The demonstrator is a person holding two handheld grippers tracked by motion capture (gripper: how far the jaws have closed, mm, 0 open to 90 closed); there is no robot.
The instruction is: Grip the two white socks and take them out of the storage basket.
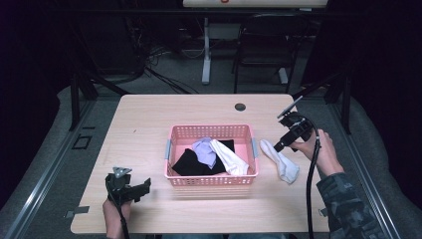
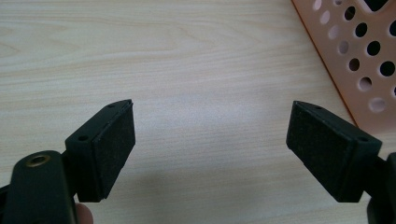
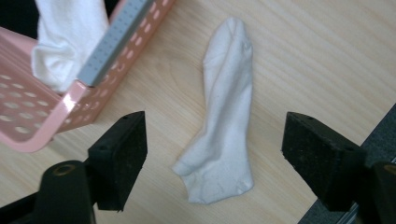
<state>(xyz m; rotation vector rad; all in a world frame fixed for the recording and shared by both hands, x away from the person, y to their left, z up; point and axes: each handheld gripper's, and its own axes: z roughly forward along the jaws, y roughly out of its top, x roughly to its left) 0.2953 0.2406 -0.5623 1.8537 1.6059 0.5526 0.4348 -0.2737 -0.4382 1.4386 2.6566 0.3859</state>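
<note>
Hovering above the table, the right gripper (image 3: 215,154) has its jaws spread wide with nothing between them; the flat white cotton sock (image 1: 280,160) lies on the pale wood table (image 1: 149,124) just right of the pink perforated plastic basket (image 1: 211,132), not touching it. In the right gripper view the sock (image 3: 224,112) sits between the jaws but below them, long axis running away from the gripper, toe end far, cuff end near. Right hand is clearly the nearer one. Left gripper (image 1: 130,189) rests well apart at the near left corner, jaws released, empty. Basket holds a second white sock (image 1: 229,157), a lavender cloth (image 1: 204,151) and a black cloth (image 1: 191,163).
</note>
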